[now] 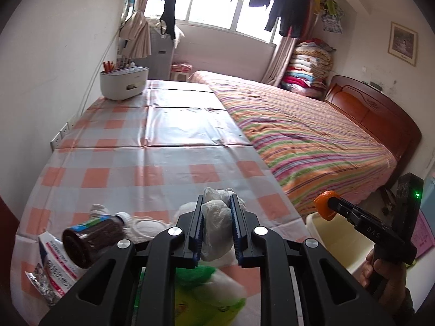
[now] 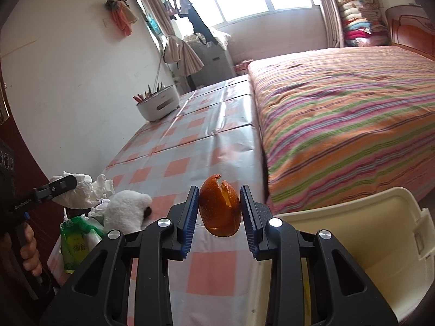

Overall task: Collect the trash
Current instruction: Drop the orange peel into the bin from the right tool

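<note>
My left gripper [image 1: 217,203] is shut on a crumpled white tissue wad [image 1: 216,225], held above the checked tablecloth [image 1: 152,174]. In the right wrist view the same gripper [image 2: 68,183] comes in from the left with the tissue wad [image 2: 81,193] in it. My right gripper [image 2: 219,198] is shut on a piece of orange peel [image 2: 220,212], which hangs over the table's near edge. The left wrist view shows that right gripper [image 1: 330,203] at the right, the orange peel [image 1: 323,205] at its tip, just above a cream plastic bin [image 1: 323,231].
The cream bin [image 2: 367,231] stands open beside the table, below a striped bed [image 2: 339,125]. A brown bottle [image 1: 89,236], printed packets [image 1: 54,260], a green bag [image 2: 76,241] and a white fluffy item [image 2: 125,209] lie at the table's near end. A white holder [image 1: 123,82] stands far back.
</note>
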Available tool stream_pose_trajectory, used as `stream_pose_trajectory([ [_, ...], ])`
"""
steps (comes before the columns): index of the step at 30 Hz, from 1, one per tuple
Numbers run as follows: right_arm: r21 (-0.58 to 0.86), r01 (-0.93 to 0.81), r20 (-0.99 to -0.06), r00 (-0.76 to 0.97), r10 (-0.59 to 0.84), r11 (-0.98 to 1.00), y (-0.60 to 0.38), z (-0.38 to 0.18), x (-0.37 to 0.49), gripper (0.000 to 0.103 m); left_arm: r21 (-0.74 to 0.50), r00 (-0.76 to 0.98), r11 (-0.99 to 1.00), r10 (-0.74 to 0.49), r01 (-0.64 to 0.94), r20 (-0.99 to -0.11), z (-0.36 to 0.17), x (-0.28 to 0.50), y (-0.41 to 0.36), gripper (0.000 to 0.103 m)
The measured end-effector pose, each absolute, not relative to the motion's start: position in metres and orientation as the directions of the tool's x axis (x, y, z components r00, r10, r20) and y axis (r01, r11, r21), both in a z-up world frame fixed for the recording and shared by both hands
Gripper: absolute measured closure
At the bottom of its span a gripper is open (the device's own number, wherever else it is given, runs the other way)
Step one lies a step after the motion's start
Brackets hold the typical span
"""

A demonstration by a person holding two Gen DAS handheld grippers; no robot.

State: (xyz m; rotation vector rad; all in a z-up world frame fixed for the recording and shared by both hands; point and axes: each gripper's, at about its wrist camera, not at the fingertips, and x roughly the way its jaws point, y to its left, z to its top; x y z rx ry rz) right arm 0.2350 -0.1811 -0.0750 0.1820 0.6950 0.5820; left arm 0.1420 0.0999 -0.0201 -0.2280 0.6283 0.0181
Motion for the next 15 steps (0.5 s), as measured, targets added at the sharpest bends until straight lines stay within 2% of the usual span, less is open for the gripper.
stream_pose_trajectory([
  [15,0.353,-0.333,-0.531,0.698,0.480,0.874,-0.263,-0.070,0.223,0.072,-0.184,0.784,0.979,-0.183,0.089,-0.594,-0.016,0.153,0.010,0.085],
])
